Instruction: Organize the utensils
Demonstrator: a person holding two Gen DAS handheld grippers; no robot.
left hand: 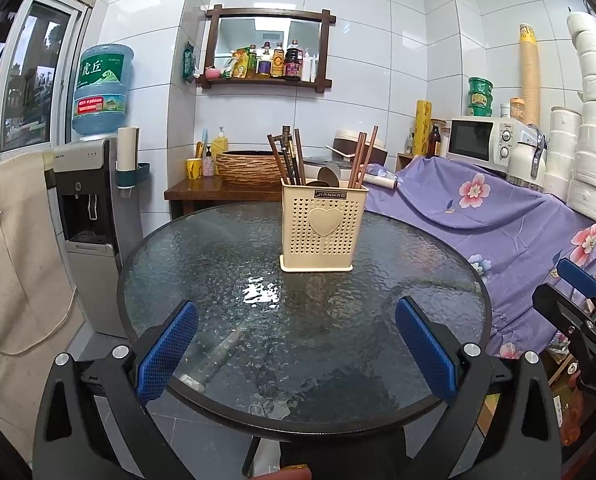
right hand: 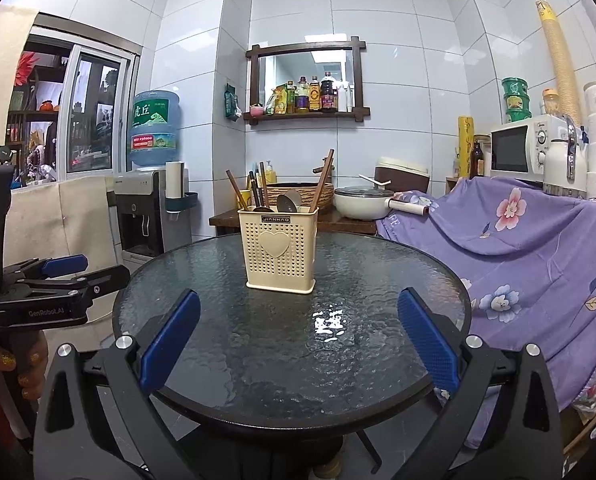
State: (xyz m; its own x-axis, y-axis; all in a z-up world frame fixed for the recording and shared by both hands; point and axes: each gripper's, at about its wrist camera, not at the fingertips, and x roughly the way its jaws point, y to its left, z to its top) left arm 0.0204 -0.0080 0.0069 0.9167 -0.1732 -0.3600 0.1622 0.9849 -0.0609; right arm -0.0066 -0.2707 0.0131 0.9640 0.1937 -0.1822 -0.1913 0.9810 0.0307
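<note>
While both grippers hang back at the near edge of the round glass table (left hand: 202, 264), neither grasps anything. L gripper (left hand: 296, 344) is spread wide, blue pads (left hand: 166, 354) well apart w/ only bare glass between them. R gripper (right hand: 298, 340) likewise released, pads far apart, nothing held.

Utensil holder (left hand: 324, 228), cream plastic w/ heart cutouts and a raised heart on the front, stands upright on the table, straight ahead of the L gripper and slightly to its right, well apart from the fingertips. From the R wrist view it sits ahead and a bit left of center. Inside: chopsticks (left hand: 288, 156) leaning in the left compartment, another pair (left hand: 364, 158) tilted in the right one, and spoons (right hand: 289, 202) w/ bowls up in the middle, approx. – exact compartment for those can't be told.

Table surface btw. grippers and holder carries only a bright light reflection.

Beyond the holder: wooden side table w/ woven basket (left hand: 244, 166), pot (right hand: 360, 202), wall shelf w/ bottles (left hand: 274, 62). Off to the left of the L gripper, water dispenser (left hand: 88, 200); to the right of both, purple floral cloth (left hand: 494, 216) and microwave (left hand: 482, 140).
</note>
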